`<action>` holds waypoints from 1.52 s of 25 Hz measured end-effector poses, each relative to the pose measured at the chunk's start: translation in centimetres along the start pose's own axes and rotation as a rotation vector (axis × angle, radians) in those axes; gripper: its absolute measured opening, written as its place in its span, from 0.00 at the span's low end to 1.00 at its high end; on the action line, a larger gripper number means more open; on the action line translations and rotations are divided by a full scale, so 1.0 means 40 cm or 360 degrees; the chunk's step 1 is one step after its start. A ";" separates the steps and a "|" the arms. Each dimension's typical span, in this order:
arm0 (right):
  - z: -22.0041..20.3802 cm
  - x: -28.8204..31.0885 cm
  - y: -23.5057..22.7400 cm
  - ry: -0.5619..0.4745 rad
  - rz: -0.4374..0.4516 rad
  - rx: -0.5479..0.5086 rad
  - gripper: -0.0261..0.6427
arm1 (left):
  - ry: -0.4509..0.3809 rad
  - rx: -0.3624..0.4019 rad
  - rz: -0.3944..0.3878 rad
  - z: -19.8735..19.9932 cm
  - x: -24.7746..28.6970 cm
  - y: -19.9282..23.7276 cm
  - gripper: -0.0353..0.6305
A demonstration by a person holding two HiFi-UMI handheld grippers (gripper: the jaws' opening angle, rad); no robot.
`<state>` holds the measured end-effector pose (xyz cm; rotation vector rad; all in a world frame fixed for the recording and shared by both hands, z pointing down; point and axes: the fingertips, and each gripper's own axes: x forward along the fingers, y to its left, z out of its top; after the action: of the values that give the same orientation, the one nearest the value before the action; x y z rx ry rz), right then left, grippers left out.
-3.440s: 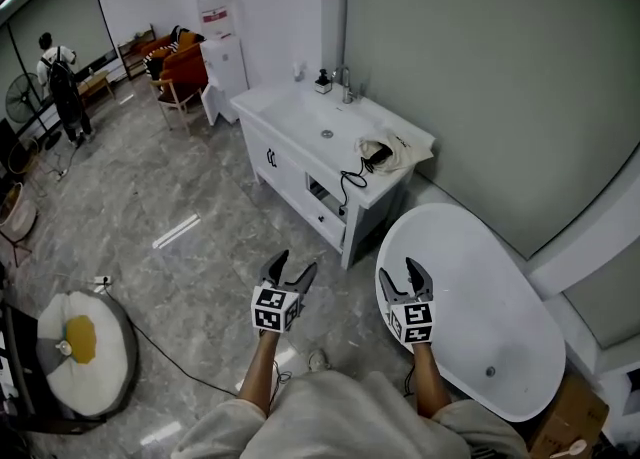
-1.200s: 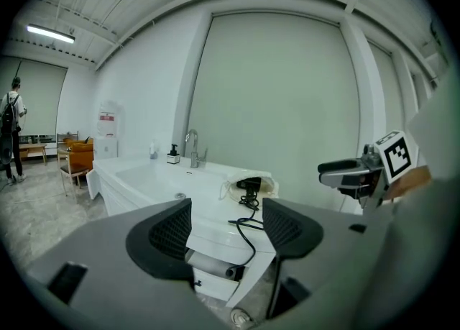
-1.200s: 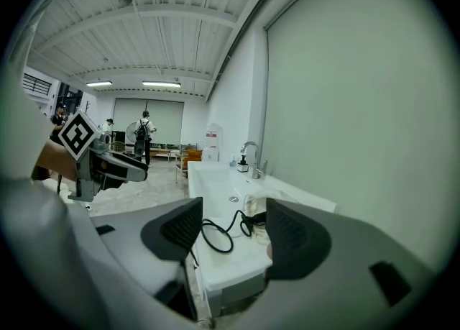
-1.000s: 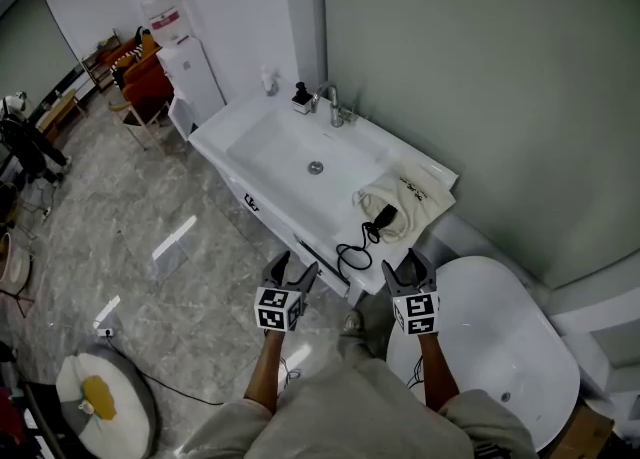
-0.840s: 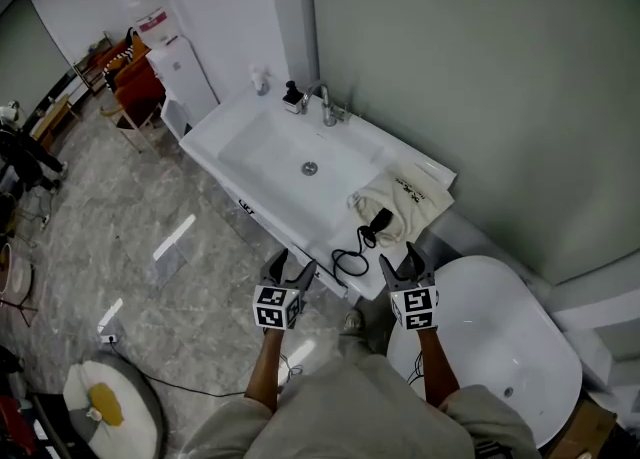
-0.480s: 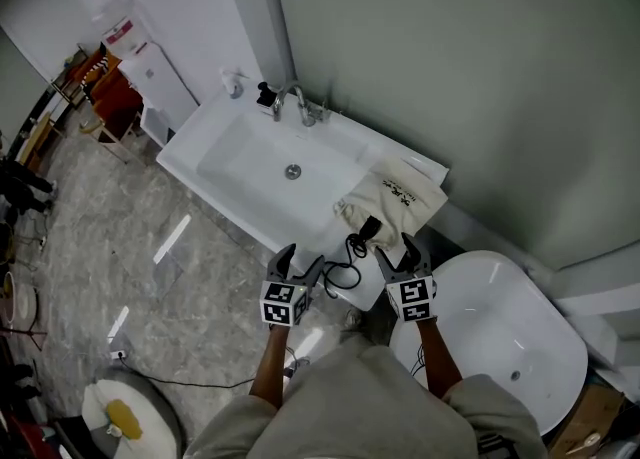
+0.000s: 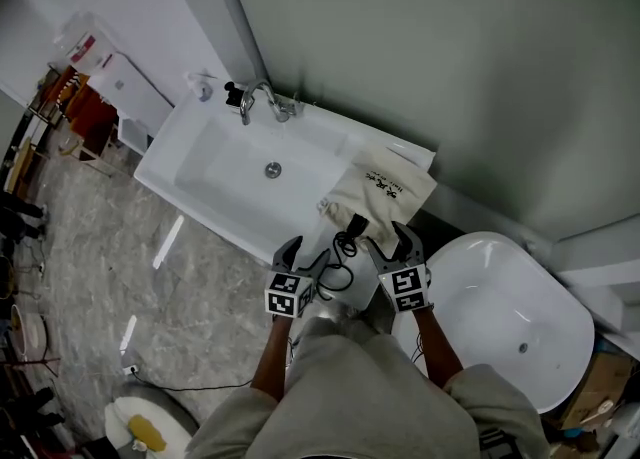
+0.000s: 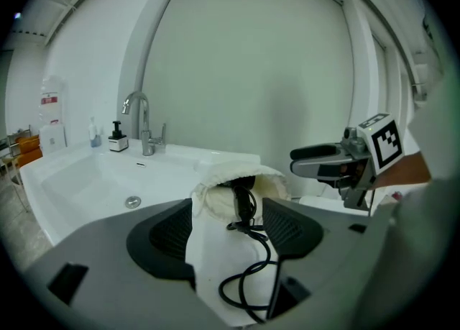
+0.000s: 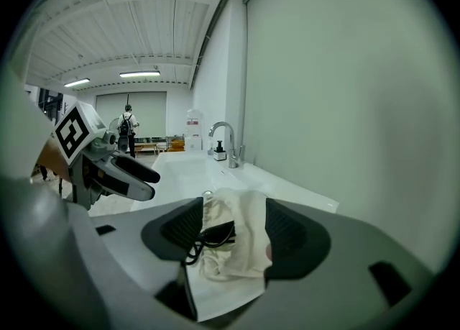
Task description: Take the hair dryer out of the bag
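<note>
Right now your left claw [image 7: 303, 255] and right claw [image 7: 390, 244] both stand open, gripping nothing, just off the worktop [image 7: 412, 154] front edge. Hair dryer [image 8: 244, 193] sits in the mouth of the cream bag [image 7: 388, 190], right of the sink [image 7: 240, 162]. Its black cord [image 7: 338, 265] spills toward you.

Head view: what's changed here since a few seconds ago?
The person walked up to the sink; the left claw and right claw came forward to the bag, both open, gripping nothing. Bag, hair dryer and cord lie unmoved beside the sink.
</note>
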<state>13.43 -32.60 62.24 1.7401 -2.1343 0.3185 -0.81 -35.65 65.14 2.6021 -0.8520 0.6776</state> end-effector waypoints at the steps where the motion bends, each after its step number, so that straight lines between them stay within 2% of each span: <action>1: -0.005 0.004 -0.002 0.0009 -0.0008 -0.0003 0.42 | 0.0014 0.0014 -0.0031 0.000 0.013 -0.007 0.49; 9: -0.017 0.033 -0.019 0.0097 -0.0121 -0.0036 0.42 | 0.0115 0.0126 -0.0281 0.015 0.115 -0.040 0.49; 16: -0.040 0.060 -0.023 0.0192 -0.0261 0.0007 0.42 | 0.0218 0.0205 -0.0499 0.016 0.181 -0.050 0.49; 21: -0.067 0.094 -0.026 0.0253 -0.0299 -0.0007 0.41 | 0.0316 0.0232 -0.0602 -0.010 0.236 -0.062 0.49; 26: -0.102 0.125 -0.029 0.0345 -0.0287 -0.0091 0.39 | 0.0373 0.0278 -0.0667 -0.024 0.278 -0.079 0.49; 30: -0.111 0.141 -0.044 0.0376 -0.0292 -0.0146 0.32 | 0.0401 0.0289 -0.0696 -0.034 0.298 -0.086 0.49; 35: -0.093 0.153 -0.055 0.0370 -0.0291 -0.0203 0.17 | 0.0421 0.0283 -0.0709 -0.040 0.314 -0.092 0.49; 38: -0.076 0.157 -0.056 0.0365 -0.0283 -0.0238 0.11 | 0.0432 0.0276 -0.0709 -0.039 0.330 -0.093 0.49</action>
<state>14.98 -37.48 67.48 1.7036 -1.7827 0.2865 10.34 -38.27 72.83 2.6278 -0.1276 0.9691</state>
